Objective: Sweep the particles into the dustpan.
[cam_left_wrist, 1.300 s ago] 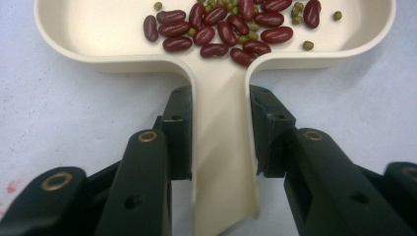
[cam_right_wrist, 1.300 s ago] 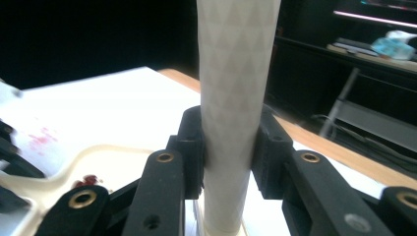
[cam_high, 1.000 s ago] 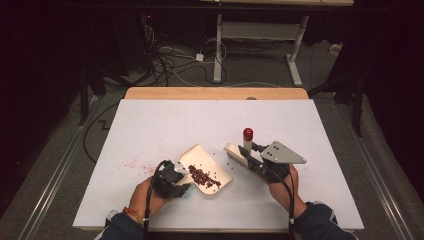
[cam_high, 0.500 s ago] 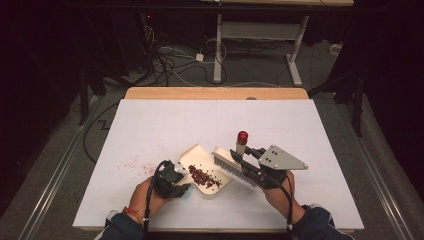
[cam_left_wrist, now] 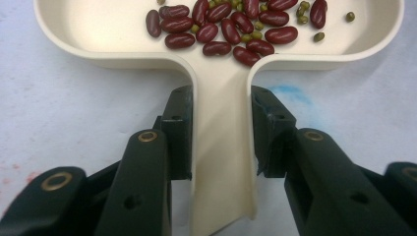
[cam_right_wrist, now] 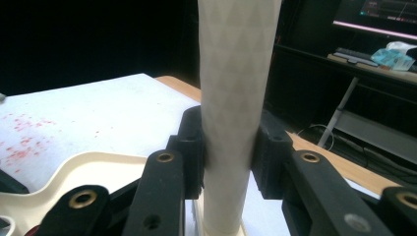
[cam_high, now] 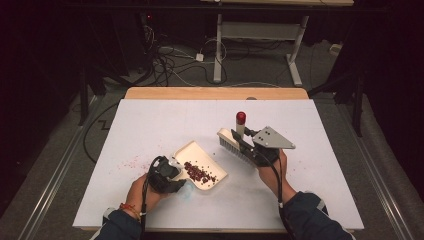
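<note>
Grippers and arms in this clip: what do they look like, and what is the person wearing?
Both grippers are black. The left gripper and the right gripper each have two blocky jaws with brass-coloured rivets. In the high view the right gripper carries a grey three-cornered plate with small dark holes, and a black cable trails along that forearm. The person wears dark blue sleeves and a red-orange bracelet on the left wrist.

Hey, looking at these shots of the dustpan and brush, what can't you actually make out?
- Brush bristles: in the high view too small to resolve; in the right gripper view cut off by the bottom edge.
- Dustpan front lip: left gripper view, cut off by the top edge.
- Green beans among the red ones: high view, too small to tell.
- Brush handle tip: right gripper view, cut off at top.
</note>
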{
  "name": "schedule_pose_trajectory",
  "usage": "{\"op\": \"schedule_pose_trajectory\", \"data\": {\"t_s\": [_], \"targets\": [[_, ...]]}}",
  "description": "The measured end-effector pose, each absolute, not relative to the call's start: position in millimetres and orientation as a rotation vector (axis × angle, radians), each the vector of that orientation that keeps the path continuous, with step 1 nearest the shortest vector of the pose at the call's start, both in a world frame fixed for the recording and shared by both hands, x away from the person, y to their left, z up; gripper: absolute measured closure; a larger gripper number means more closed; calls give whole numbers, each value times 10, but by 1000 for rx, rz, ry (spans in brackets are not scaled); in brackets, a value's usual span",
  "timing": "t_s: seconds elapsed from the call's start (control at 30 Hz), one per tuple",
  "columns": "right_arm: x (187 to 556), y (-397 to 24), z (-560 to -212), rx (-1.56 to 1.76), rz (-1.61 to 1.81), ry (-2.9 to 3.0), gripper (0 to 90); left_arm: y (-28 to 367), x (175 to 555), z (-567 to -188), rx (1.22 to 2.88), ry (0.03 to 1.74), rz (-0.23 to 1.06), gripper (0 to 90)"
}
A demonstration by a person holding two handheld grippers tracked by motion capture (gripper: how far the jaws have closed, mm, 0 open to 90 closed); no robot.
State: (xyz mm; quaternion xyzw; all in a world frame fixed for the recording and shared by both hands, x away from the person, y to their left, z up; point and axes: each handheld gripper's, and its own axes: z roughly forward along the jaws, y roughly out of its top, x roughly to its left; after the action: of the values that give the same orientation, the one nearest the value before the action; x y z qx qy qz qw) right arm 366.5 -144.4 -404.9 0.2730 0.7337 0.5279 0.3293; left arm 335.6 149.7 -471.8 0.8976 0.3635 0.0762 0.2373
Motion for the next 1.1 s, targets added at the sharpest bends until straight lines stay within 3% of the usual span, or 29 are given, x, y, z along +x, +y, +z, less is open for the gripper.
{"op": "schedule_pose_trajectory", "data": {"t_s": [0.2,0.67,0.9,1.1], "targets": [[3718,-1266,-4141,717,1369,1957,703,1524,3392,-4732,2455,1004,192,634],[3274,-1060,-3986,587,1500,2024,702,1531,3375,-4724,2459,1005,213,633],[3387,-1214,-3963,637,1478,1982,701,1558,3372,-4706,2447,1012,209,633],[3502,-1097,-4079,664,1461,1943,701,1550,3387,-4717,2425,1036,210,634]]}}
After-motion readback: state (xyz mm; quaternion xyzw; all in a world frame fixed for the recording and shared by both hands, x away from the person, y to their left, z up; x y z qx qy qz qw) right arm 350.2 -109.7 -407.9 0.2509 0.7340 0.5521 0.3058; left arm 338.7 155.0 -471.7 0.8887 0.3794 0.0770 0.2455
